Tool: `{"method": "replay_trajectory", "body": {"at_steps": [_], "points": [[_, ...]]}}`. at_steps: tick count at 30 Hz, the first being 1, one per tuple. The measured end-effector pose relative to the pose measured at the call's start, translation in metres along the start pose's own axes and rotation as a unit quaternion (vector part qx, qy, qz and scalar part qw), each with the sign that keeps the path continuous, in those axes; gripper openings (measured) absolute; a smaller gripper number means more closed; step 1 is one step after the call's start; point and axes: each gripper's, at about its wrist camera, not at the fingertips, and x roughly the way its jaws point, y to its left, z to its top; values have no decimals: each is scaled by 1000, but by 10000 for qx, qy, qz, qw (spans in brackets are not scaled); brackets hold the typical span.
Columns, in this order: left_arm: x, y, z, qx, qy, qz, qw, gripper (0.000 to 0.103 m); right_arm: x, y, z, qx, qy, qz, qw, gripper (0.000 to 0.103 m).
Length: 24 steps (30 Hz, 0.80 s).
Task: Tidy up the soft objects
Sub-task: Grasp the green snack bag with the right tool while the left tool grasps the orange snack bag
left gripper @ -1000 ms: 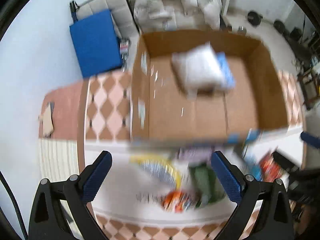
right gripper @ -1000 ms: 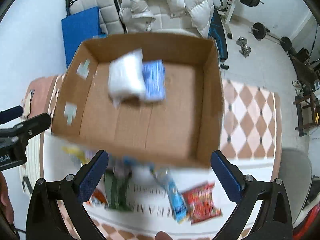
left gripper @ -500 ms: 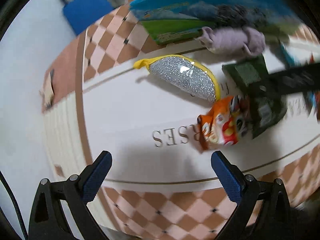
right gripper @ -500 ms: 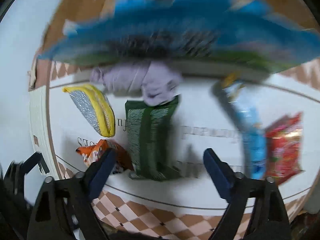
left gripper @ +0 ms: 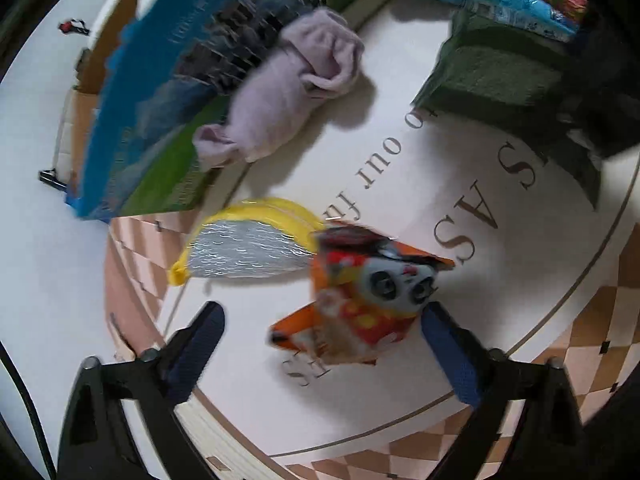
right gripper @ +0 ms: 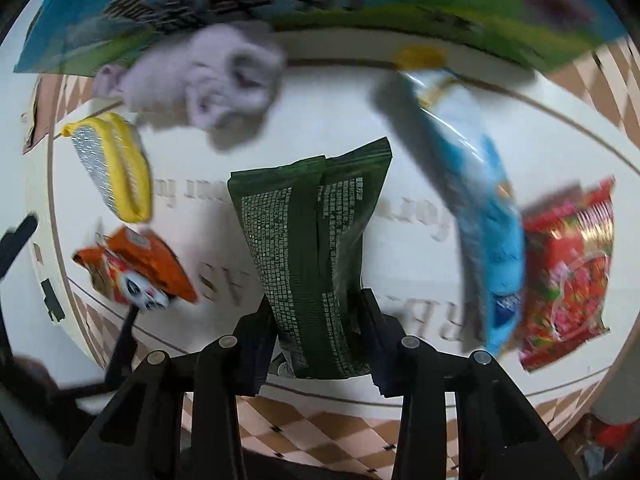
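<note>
- Right gripper (right gripper: 316, 320) has its two fingers closed on the near end of the dark green packet (right gripper: 316, 248), which lies flat on the white mat (right gripper: 420, 128) with its printed back up.
- Left gripper (left gripper: 324, 344) is spread wide, nothing between its blue pads (left gripper: 200, 344); the orange snack bag (left gripper: 360, 300) sits just ahead of it, its right edge close to the right-hand pad, though I can't tell if they touch.
- Left of the green packet, from the right wrist view, lies the yellow-rimmed silver pouch (right gripper: 112, 168), and nearer the camera on that same side the orange snack bag (right gripper: 132, 272).
- Beyond the green packet, toward the far edge of the mat, a pale lilac cloth bundle (right gripper: 204, 76) is slumped against the blue-and-green printed box (right gripper: 200, 0); it is blurred.
- Right of the green packet runs a long light-blue packet (right gripper: 476, 200), and farther right a red snack bag (right gripper: 568, 272), the two touching or overlapping.
- Under the mat, a checked pink-and-brown floor (left gripper: 592, 344) shows at the edges.
</note>
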Motion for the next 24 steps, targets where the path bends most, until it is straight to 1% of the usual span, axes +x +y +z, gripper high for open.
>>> {"method": "replay_trajectory", "body": {"at_steps": [1, 3, 4, 5, 6, 7, 8, 9, 10, 11, 12, 14, 15, 16, 17, 19, 20, 21, 23, 24], "points": [[5, 2, 4, -158, 203, -205, 9995, 65, 0, -5, -4, 24, 4, -18, 10000, 42], [10, 14, 7, -727, 350, -480, 9956, 64, 0, -11, -10, 55, 9, -37, 10000, 41], [11, 20, 6, -1008, 413, -656, 9919, 64, 1, -13, -13, 65, 14, -44, 10000, 41], [12, 29, 5, -1366, 524, -947, 9847, 64, 0, -17, -17, 81, 14, -44, 10000, 40], [15, 38, 1, -1783, 667, -1330, 9727, 63, 1, -17, -19, 99, 15, -44, 9999, 39], [18, 47, -5, -2231, 822, -1718, 9560, 63, 1, -20, -23, 122, 12, -46, 9999, 38], [22, 53, -11, -2600, 981, -2038, 9388, 63, 2, -22, -27, 144, 11, -44, 9999, 37], [26, 57, -19, -2961, 1153, -2356, 9184, 63, 2, -23, -30, 178, 19, -23, 9998, 37], [29, 59, -26, -3262, 1265, -2594, 9001, 63, 3, -26, -35, 217, 46, 13, 9998, 37], [32, 59, -33, -3506, 1335, -2767, 8847, 63, 4, -29, -39, 248, 69, 48, 9997, 37], [35, 58, -38, -3683, 1396, -2889, 8726, 63, 6, -31, -43, 271, 94, 83, 9996, 37], [37, 58, -45, -3935, 1421, -2953, 8590, 65, 8, -35, -49, 287, 139, 135, 9994, 37], [38, 57, -47, -4017, 1436, -2982, 8538, 65, 8, -36, -51, 292, 146, 146, 9994, 37], [39, 55, -47, -4035, 1455, -2988, 8525, 66, 9, -36, -54, 306, 147, 159, 9993, 37], [40, 53, -46, -4007, 1471, -2979, 8538, 66, 13, -35, -60, 305, 153, 160, 9993, 38], [46, 52, -43, -3932, 1507, -2869, 8605, 66, 14, -37, -62, 282, 156, 94, 9994, 44], [51, 55, -42, -3914, 1511, -2821, 8628, 66, 16, -33, -57, 279, 143, 61, 9995, 50], [52, 53, -41, -3878, 1562, -2766, 8653, 65, 18, -32, -57, 270, 136, 24, 9995, 51], [49, 52, -39, -3850, 1525, -2692, 8695, 62, 24, -30, -60, 256, 204, -39, 9995, 51], [45, 51, -38, -3836, 1497, -2676, 8711, 59, 25, -28, -61, 228, 174, -94, 9995, 50]]}}
